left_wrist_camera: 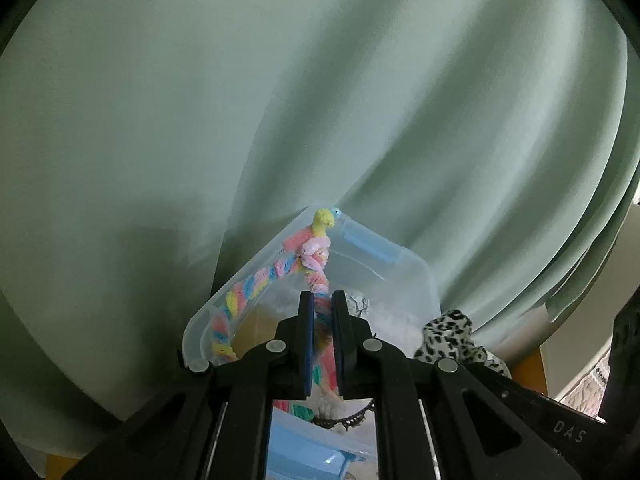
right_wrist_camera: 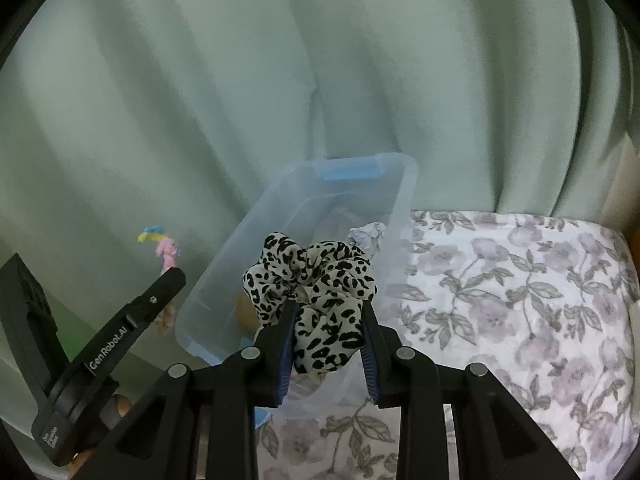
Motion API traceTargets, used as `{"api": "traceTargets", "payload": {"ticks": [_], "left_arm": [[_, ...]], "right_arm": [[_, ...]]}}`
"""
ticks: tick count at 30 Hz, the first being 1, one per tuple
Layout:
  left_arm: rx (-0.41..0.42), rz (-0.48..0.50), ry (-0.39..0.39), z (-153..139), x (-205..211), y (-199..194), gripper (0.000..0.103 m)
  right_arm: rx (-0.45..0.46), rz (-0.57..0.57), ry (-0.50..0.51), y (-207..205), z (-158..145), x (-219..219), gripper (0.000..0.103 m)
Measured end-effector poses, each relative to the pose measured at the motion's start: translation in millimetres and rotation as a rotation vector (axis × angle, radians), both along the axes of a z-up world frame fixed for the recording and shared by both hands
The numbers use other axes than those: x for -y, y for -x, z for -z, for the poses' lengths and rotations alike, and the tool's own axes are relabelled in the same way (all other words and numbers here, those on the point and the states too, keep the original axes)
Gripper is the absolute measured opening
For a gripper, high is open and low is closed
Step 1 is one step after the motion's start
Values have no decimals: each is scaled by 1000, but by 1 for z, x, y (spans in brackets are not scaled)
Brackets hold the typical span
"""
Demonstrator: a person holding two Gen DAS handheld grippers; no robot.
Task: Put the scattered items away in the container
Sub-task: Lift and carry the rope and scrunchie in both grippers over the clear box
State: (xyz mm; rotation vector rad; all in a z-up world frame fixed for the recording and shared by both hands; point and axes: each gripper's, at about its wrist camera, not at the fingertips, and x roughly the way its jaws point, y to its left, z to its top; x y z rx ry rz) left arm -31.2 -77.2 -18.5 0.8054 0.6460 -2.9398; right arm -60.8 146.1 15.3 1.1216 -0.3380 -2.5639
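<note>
My left gripper (left_wrist_camera: 323,300) is shut on a pastel braided rope hair tie (left_wrist_camera: 260,280) and holds it over the clear plastic container (left_wrist_camera: 416,264). The tie arcs up and left above the container's rim. My right gripper (right_wrist_camera: 329,312) is shut on a leopard-print scrunchie (right_wrist_camera: 312,276) and holds it above the near part of the same container (right_wrist_camera: 404,204). The scrunchie also shows at the right in the left wrist view (left_wrist_camera: 452,336). The left gripper (right_wrist_camera: 176,276) with the tie (right_wrist_camera: 166,248) shows at the left in the right wrist view.
The container stands on a floral cloth (right_wrist_camera: 520,300) against a pale green curtain (right_wrist_camera: 280,80). It has blue clip handles (right_wrist_camera: 348,172) and some items inside, unclear through the wall. A wooden edge (left_wrist_camera: 532,368) shows at the right.
</note>
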Motion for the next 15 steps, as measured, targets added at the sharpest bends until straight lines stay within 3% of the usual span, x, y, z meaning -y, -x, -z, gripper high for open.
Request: {"api": "traceTargets", "payload": {"ticks": [15], "left_arm": [[28,51,19,7,-5,7,8]], "right_arm": [[46,-58,-31,22,22,18,32]]}}
